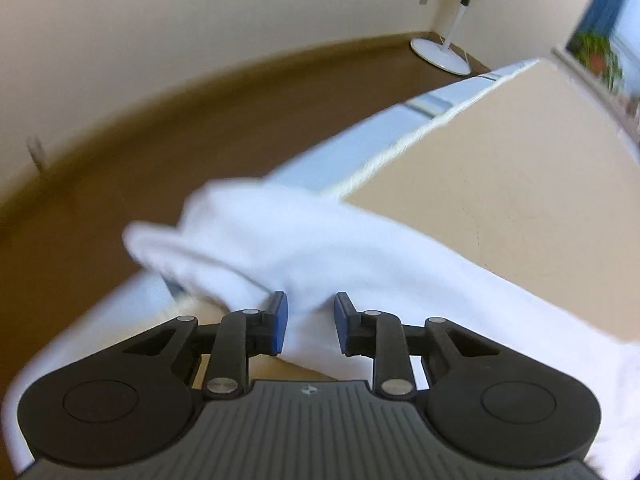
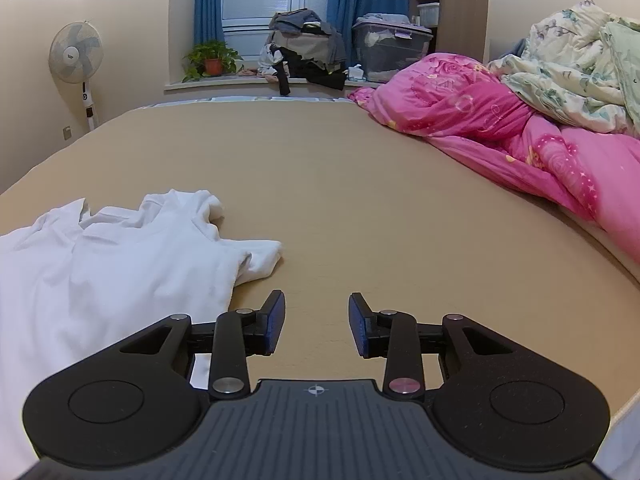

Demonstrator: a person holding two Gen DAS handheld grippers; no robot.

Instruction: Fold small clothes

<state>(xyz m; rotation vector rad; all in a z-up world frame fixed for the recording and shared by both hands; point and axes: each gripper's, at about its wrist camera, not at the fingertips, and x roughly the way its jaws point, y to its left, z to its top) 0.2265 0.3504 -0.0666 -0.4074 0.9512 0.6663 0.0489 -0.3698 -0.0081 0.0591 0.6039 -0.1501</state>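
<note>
Left wrist view: the left gripper [image 1: 307,322] has its jaws spread, with a fold of the white shirt [image 1: 304,248] between them but apparently unpinched; this looks like arranging a sleeve, and next comes a fresh grip.

Right wrist view: the right gripper [image 2: 317,328] is spread and empty, the shirt left of the jaws on the tan bed [image 2: 360,200], a pink quilt [image 2: 520,132] far right.

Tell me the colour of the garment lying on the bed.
Plain white garment, no visible pattern; the right wrist view shows it best.
</note>
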